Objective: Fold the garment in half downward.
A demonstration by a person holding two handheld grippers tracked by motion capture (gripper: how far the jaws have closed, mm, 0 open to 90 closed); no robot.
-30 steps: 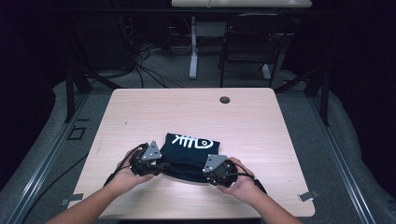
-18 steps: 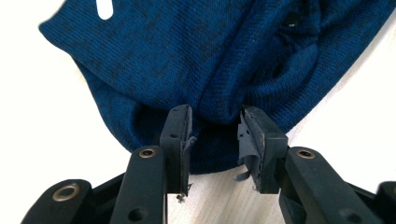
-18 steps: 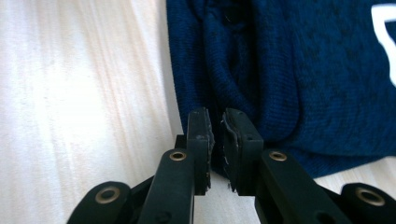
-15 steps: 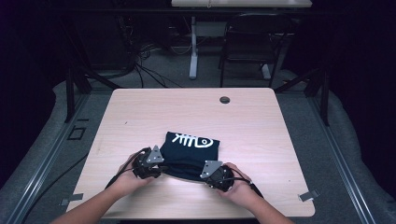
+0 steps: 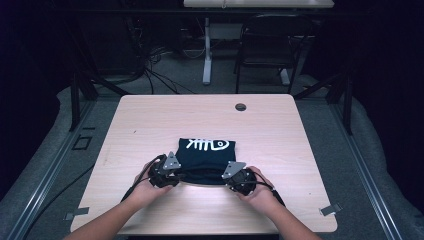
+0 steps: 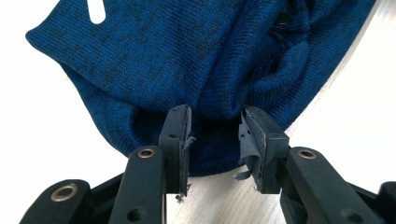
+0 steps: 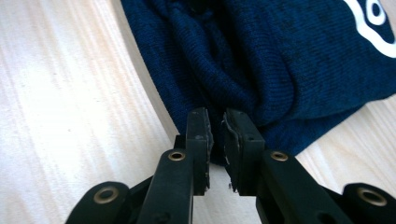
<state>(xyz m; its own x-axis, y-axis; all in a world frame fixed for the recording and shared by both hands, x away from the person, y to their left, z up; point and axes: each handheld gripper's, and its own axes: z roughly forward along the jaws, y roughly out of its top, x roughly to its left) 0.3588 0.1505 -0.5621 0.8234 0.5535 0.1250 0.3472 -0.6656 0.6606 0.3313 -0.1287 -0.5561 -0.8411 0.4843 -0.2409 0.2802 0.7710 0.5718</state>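
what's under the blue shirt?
Bare light wood table shows all around the folded blue shirt. Anything beneath its folds is covered, so I cannot tell.

Matt, dark blue knitted cloth (image 6: 196, 56) lies on pale wood-grain table (image 5: 150, 125).

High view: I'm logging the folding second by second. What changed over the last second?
Little changed. Both hands drew slightly toward the table's near edge, the left claw and right claw staying at the near edge of the folded blue garment. The garment kept its place, white fish-bone print up. The table is unchanged.
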